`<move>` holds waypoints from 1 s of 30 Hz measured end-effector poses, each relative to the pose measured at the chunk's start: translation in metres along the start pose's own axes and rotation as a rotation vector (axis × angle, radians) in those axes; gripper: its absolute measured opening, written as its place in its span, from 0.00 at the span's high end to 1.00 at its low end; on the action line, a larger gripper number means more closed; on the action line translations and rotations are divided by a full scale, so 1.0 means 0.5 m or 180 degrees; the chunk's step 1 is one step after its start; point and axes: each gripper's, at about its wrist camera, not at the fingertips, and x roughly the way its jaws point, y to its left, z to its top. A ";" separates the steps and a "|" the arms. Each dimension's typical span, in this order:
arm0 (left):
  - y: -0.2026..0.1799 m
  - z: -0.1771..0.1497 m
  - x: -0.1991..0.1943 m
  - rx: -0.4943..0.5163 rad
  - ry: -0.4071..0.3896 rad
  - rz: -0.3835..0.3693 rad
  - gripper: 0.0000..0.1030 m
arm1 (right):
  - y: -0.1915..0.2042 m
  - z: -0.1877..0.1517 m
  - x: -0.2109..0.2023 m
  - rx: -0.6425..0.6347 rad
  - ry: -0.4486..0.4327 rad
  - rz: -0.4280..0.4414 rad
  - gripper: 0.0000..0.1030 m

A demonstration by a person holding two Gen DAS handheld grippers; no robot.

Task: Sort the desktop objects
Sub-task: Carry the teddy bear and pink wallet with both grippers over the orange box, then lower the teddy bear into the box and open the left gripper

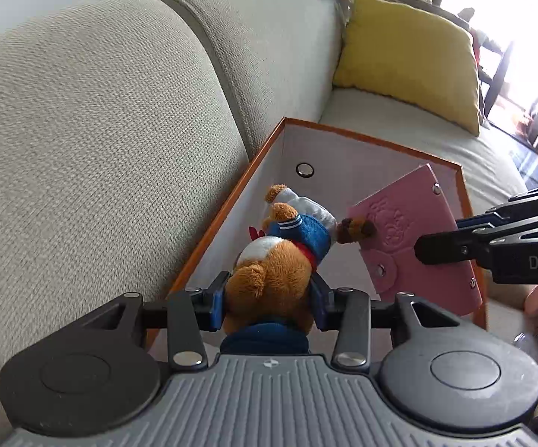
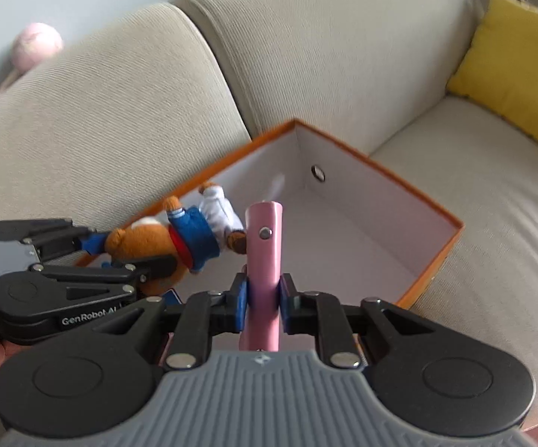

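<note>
The left gripper [image 1: 269,300] is closed on a plush bear [image 1: 280,260], its blue pads [image 1: 216,305] pressed against either side of the brown head, roughly half spread by the toy's bulk. The bear hangs head toward the camera, its blue-and-white sailor outfit and feet pointing away, over the near left part of an open orange-edged box [image 1: 373,141] with a pale inside. The box sits on the seat of a beige sofa [image 1: 101,149], against its back cushion, and a yellow cushion [image 1: 410,59] leans at the sofa's far end.

The right gripper [image 2: 263,298] has its fingers drawn narrow on a pink snap-fastened case [image 2: 264,246], seen edge-on from its own camera; the blue pads [image 2: 242,298] clamp the case's flat faces near its lower part, and the rest stands up past the fingertips. In the left wrist view the case [image 1: 414,238] shows its embossed face, held above the box's right side. One of the bear's paws touches the case's edge
</note>
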 end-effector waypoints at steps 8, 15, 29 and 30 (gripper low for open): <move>-0.001 0.011 0.048 0.0356 0.0028 -0.0060 0.52 | -0.020 0.006 0.064 0.0462 0.0250 -0.0014 0.82; 0.005 0.017 0.026 0.0346 -0.0492 -0.0230 0.52 | -0.026 0.021 0.051 0.0503 0.0154 -0.0195 0.82; -0.016 -0.015 0.080 0.0852 0.0293 0.0035 0.48 | -0.013 0.003 0.076 0.0548 0.0467 -0.0097 0.82; -0.019 -0.016 0.080 0.0884 0.0356 0.0022 0.48 | -0.010 0.003 0.080 0.0564 0.0493 -0.0108 0.82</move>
